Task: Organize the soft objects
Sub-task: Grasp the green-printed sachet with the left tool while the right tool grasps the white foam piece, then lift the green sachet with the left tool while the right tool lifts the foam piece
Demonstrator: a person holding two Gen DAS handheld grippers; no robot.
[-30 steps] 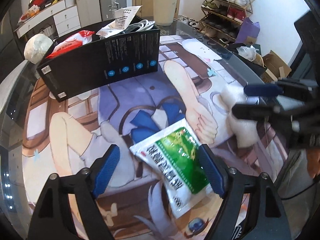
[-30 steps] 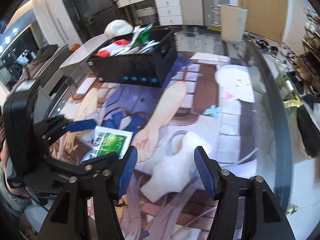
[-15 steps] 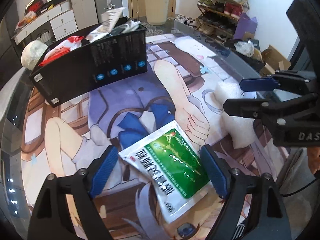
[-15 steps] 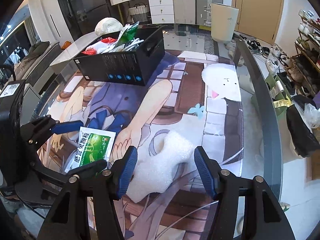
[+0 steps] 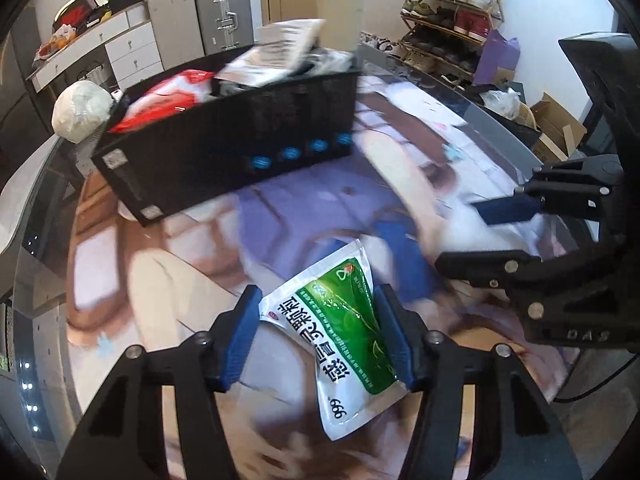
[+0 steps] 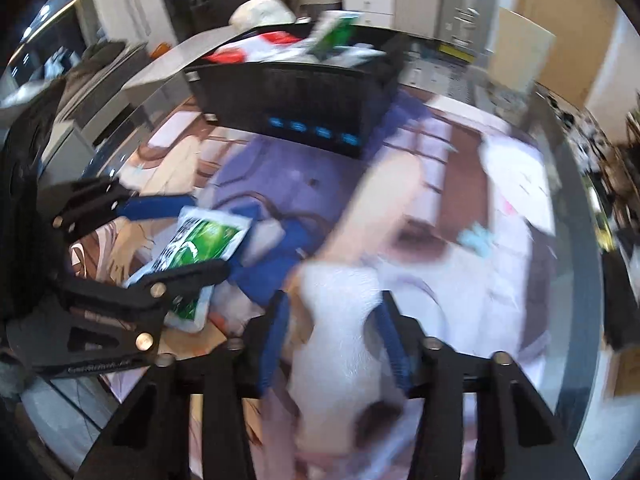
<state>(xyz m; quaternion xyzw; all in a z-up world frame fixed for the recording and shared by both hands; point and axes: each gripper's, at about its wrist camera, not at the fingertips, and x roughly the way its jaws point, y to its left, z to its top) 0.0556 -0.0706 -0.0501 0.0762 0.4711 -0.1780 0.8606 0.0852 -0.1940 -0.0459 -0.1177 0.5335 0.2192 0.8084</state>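
Observation:
My left gripper [image 5: 316, 336] is shut on a green and white medicine pouch [image 5: 340, 332], held tilted above the printed mat. The pouch also shows in the right wrist view [image 6: 200, 248] between the left fingers. My right gripper [image 6: 336, 336] is shut on a white foam wrap [image 6: 340, 320], which fills the gap between its blue pads. In the left wrist view the right gripper [image 5: 480, 236] is at the right, with the foam blurred behind it. A black storage box [image 5: 228, 152] with several packets stands at the back of the table; it also shows in the right wrist view [image 6: 292, 108].
A printed mat [image 5: 304, 208] covers the glass table. A white round bundle [image 5: 82, 110] lies beside the box at the left. Suitcases, drawers and a shoe rack [image 5: 452, 12] stand beyond the table. A cardboard box [image 5: 556, 128] is on the floor at the right.
Both grippers closed from open: the left onto the green pouch, the right onto the white foam. Both have lifted their objects off the mat and moved forward; views are now motion-blurred.

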